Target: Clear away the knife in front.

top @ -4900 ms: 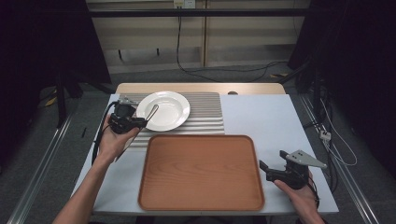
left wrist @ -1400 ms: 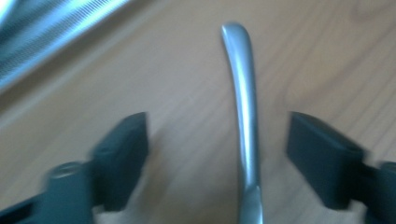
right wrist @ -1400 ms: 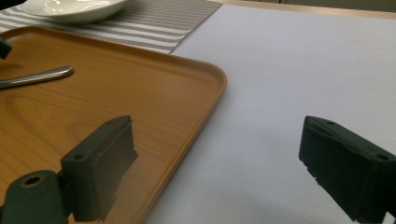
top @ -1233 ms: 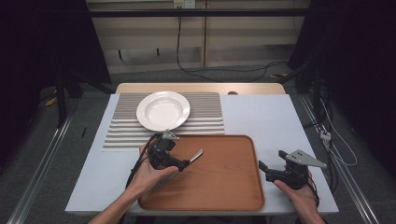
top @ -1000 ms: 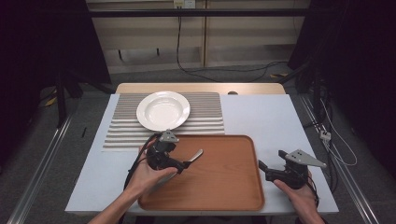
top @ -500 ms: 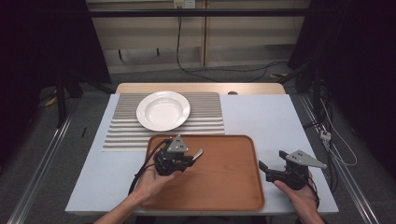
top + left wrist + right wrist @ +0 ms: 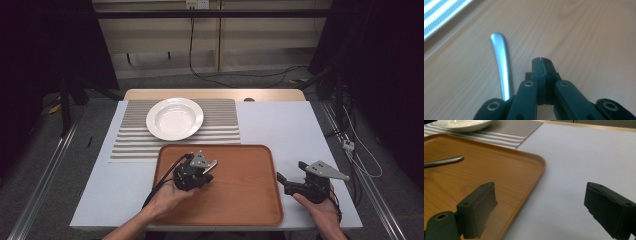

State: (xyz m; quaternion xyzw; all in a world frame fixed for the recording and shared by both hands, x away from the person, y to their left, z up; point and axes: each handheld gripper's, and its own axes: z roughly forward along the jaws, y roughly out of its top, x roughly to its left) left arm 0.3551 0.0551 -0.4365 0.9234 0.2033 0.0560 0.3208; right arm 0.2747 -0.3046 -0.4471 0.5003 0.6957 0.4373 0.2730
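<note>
With your left claw (image 7: 541, 60) clamped shut on nothing, the slim silver metal utensil handle (image 7: 502, 71) lying just left of its tips on the brown wooden tray (image 7: 586, 37) can get nudged aside if you sweep that way.

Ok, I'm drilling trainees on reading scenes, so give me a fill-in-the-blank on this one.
1. The metal utensil handle lies on the wooden ____.
2. The left tool has its jaws ____, with nothing between them.
3. The white plate sits on the ____ placemat.
4. The right tool has its jaws ____.

Missing: tray; shut; striped; open
</note>
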